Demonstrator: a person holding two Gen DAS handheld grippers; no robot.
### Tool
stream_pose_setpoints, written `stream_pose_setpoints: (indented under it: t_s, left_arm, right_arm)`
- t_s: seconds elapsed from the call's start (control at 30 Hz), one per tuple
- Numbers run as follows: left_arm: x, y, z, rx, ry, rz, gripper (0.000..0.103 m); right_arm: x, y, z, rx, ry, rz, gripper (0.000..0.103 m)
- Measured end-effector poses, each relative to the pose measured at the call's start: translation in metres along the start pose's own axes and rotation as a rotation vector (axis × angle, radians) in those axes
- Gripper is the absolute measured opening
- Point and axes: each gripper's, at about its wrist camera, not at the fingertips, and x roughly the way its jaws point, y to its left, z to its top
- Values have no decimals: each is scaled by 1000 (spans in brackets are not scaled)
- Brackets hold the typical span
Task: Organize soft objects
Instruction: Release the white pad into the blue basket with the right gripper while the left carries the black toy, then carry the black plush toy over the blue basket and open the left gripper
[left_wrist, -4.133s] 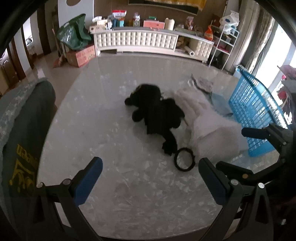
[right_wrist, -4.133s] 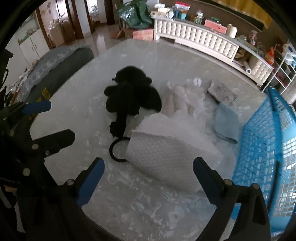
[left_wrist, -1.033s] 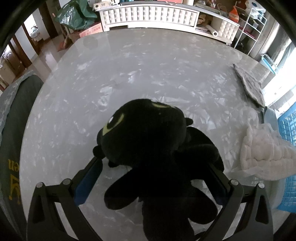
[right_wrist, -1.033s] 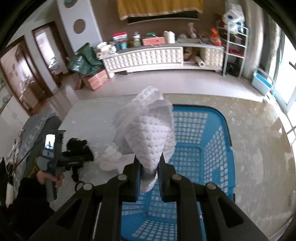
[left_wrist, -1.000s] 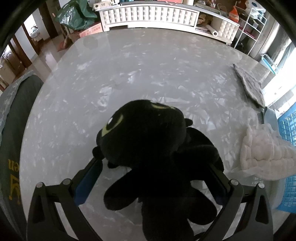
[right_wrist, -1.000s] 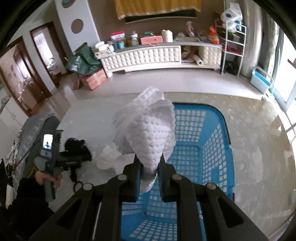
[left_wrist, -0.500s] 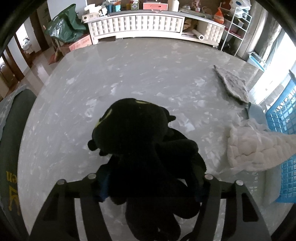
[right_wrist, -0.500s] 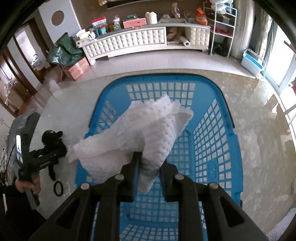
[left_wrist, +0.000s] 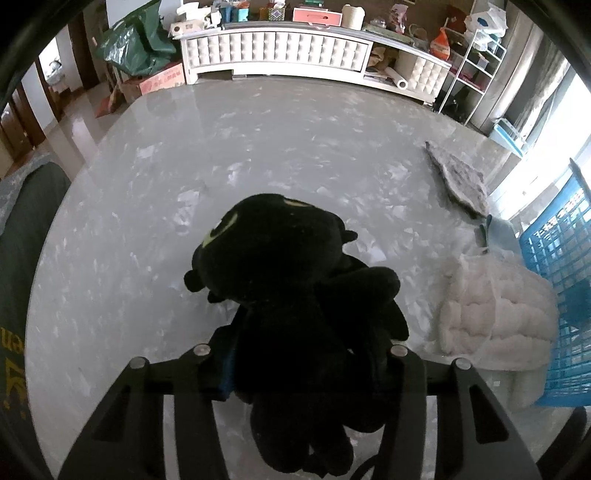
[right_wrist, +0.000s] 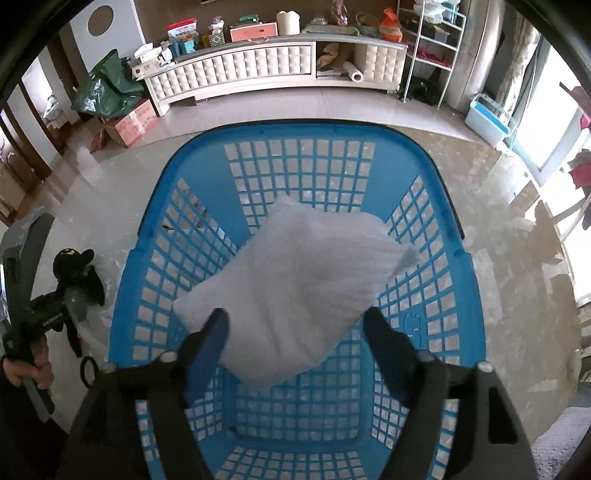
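A black plush toy (left_wrist: 288, 295) with yellow-green eyes lies on the marble table (left_wrist: 258, 147). My left gripper (left_wrist: 306, 365) has its jaws closing, and both pads press into the toy's body. In the right wrist view the same toy (right_wrist: 74, 266) shows small at the far left. My right gripper (right_wrist: 297, 332) hangs over the blue basket (right_wrist: 432, 177) with its jaws opening. A white bubble-wrap sheet (right_wrist: 303, 280) lies loose in the basket below and between the spread fingers, and neither pad grips it.
A white quilted cloth (left_wrist: 491, 314) lies against the basket's side (left_wrist: 554, 258), with a light blue cloth (left_wrist: 498, 230) and a grey cloth (left_wrist: 458, 181) behind it. A black ring (right_wrist: 88, 369) rests near the toy. A dark covered chair (left_wrist: 22, 240) stands at the table's left edge.
The left jaws have come in from wide apart onto the plush toy. The right gripper sank over the basket, spread its jaws and let go of the white sheet, which dropped in.
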Motion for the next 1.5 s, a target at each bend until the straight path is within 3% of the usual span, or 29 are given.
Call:
stream_pose_setpoints:
  t_s: [0.03,0.2,0.47,0.93,1.33,1.5]
  left_arm:
    - [-2,1,-1,-4,-3,-6,47]
    - [-21,1,-3,-5,-35,-46,47]
    - [-60,3,-15,-7,-66,-83,47]
    - [-143,-10,-40,10,-142,-120,47]
    - [-204,-77,-43,155,-213,-116,47]
    - [-225,-115,-44,228,-234,-167,47]
  right_arm:
    - [-2,3,-2,-12,3,0,89]
    - [-6,9,-11,-46,-4,-36,103]
    - [-27,8,-21,-88,-43,-109,103]
    - [-74,3,-42,-87,-160,-89,103]
    - [-102,-14,-58,-60,-243,-47,103]
    - [-104,-27,-65,-45,-259,-24,103]
